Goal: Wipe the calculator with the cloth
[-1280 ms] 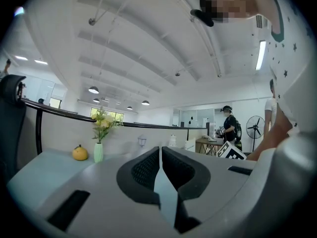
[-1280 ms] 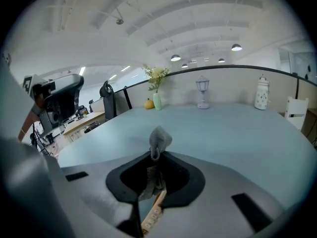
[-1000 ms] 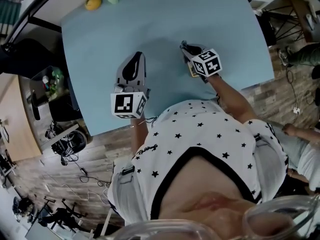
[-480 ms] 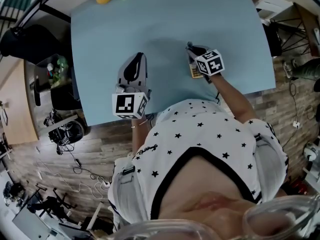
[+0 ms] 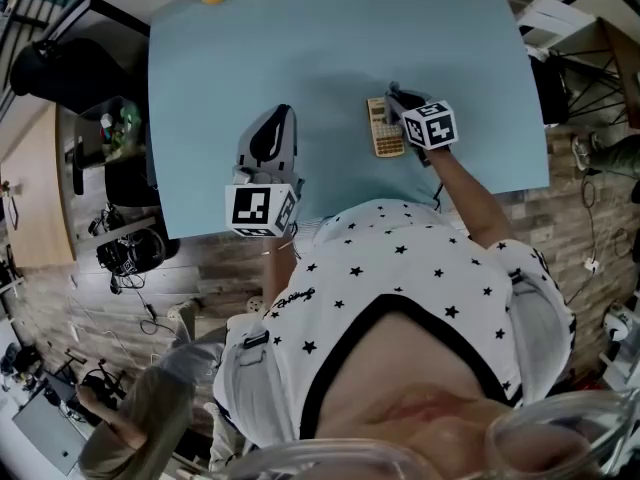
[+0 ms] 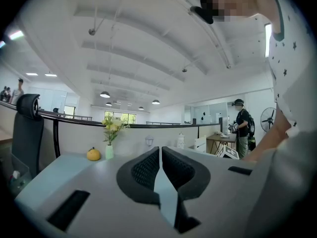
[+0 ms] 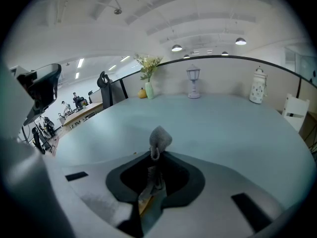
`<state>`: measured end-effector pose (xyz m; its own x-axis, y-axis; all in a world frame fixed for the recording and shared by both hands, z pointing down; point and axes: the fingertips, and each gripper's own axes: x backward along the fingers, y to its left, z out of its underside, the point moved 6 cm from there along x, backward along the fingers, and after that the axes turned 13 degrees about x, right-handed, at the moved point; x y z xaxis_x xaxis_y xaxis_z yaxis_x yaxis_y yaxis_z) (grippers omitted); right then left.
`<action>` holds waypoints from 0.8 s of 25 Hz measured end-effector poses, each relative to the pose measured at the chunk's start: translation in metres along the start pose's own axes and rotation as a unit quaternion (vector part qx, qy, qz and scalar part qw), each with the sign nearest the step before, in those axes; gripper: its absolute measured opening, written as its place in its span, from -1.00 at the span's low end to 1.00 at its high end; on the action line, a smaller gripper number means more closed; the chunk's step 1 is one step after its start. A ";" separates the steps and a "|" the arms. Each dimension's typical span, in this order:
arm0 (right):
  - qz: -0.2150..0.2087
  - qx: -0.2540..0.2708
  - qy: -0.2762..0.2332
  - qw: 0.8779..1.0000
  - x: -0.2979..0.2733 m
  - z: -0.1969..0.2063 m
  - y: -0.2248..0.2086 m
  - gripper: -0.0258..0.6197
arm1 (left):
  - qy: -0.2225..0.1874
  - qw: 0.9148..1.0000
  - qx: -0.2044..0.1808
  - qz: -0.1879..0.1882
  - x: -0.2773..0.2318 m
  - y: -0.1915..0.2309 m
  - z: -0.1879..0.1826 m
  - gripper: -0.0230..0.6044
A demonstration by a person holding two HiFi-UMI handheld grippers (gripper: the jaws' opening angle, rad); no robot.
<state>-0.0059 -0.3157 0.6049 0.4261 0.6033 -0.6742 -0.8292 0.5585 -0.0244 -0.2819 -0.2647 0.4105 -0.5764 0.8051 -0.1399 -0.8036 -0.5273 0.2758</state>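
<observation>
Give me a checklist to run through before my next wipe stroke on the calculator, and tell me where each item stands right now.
1. Cloth gripped: ok. The cloth is pinched in the shut right gripper.
2. Calculator placed: ok. The calculator lies flat on the table, just left of the right gripper.
3. Cloth touching the calculator: cannot tell. The gripper hides the contact in the head view.
4. Calculator steadied: not ok. The left gripper is shut on nothing and sits well apart from it.
5. Stroke path free: ok. The vase stands at the table's far edge.
</observation>
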 end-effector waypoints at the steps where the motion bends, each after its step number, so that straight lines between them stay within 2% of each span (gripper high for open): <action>1: -0.001 -0.001 0.000 1.000 0.002 0.002 -0.003 -0.76 | 0.000 1.000 -0.001 -0.001 -0.001 -0.003 0.000 -0.80; 14: -0.025 0.007 -0.004 1.000 0.010 0.013 -0.017 -0.76 | 0.007 0.999 -0.004 -0.031 0.005 -0.041 0.007 -0.80; 20: -0.061 0.011 -0.033 0.997 0.011 -0.002 0.006 -0.76 | 0.003 0.999 -0.004 -0.052 0.020 -0.044 0.010 -0.80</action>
<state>-0.0070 -0.3076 0.5959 0.5478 0.5656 -0.6165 -0.7612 0.6426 -0.0869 -0.2566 -0.2228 0.4048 -0.4902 0.8543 -0.1730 -0.8604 -0.4425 0.2527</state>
